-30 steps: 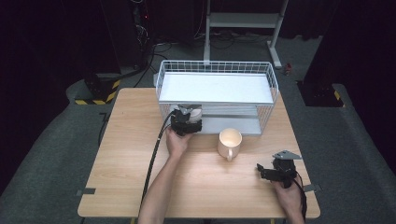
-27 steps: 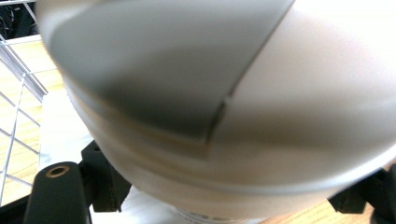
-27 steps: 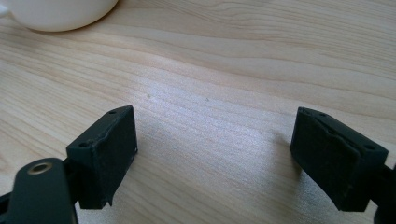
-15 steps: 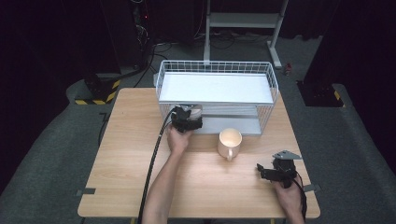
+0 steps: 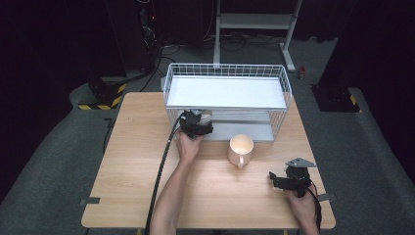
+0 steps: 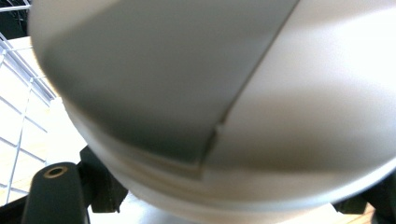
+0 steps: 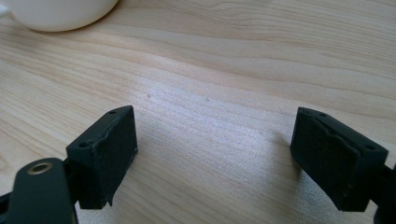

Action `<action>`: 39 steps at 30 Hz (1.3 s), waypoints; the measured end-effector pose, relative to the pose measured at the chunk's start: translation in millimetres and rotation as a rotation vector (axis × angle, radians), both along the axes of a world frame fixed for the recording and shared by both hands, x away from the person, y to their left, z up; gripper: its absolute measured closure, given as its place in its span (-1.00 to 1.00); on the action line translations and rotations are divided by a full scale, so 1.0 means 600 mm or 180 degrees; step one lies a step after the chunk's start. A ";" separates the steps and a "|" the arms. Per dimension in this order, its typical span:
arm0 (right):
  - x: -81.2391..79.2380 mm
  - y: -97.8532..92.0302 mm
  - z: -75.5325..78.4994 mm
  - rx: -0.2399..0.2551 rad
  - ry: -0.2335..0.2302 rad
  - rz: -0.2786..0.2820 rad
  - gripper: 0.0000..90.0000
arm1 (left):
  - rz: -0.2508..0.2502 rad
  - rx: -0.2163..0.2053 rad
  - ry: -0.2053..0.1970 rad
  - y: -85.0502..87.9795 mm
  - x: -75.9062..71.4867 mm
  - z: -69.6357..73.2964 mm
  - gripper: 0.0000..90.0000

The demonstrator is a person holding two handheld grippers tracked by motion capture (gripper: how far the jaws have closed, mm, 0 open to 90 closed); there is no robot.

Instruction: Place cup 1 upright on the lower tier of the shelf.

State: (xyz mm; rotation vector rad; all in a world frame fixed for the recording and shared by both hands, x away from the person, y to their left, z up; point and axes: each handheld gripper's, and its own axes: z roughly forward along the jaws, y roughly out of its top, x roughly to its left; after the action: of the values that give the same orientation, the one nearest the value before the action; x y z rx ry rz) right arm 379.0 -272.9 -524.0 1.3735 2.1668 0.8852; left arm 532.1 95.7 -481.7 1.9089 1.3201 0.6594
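My left gripper (image 5: 197,121) reaches into the lower tier of the white wire rack (image 5: 226,74). A white round cup (image 6: 243,102) sits between its jaws, very close to the camera and part in shadow. The jaws have just been opening a little, and the pads still lie against the cup's sides. A cream mug (image 5: 241,148) stands on the wooden table (image 5: 132,161) in front of the rack, and its base (image 7: 56,11) is at the top left of the right gripper view. My right gripper (image 5: 275,181) rests near the table's front right with its jaws wide apart over bare wood (image 7: 210,135).
The rack has a white upper shelf (image 5: 225,92) and a lower shelf (image 5: 244,129), and takes up the table's far middle. A black cable (image 5: 161,171) trails from the left gripper along the forearm. Dark floor and stands surround the table.
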 end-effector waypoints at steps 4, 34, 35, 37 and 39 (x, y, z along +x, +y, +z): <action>0.000 0.000 0.000 0.0000 0.0000 0.0000 -0.67 | 0.0012 -0.0006 0.0020 0.002 0.001 0.000 -0.66; 0.000 0.000 0.000 -0.0001 -0.0001 0.0001 -0.67 | -0.0019 -0.0138 0.0093 0.033 -0.037 0.008 -0.78; 0.000 0.000 0.000 -0.0001 -0.0001 0.0000 -0.67 | -0.0019 -0.0138 0.0093 0.033 -0.037 0.008 -0.78; 0.000 0.000 0.000 -0.0001 -0.0001 0.0001 -0.67 | -0.0061 -0.0163 0.0087 0.036 -0.042 0.010 -0.78; 0.000 0.000 0.000 -0.0001 -0.0001 0.0001 -0.67 | -0.0097 -0.0154 0.0067 0.040 -0.048 0.011 -0.78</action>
State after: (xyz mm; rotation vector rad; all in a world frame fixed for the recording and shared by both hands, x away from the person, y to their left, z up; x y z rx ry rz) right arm 379.0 -272.9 -524.0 1.3727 2.1668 0.8850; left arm 503.3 119.7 -474.9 1.8981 1.3061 0.5884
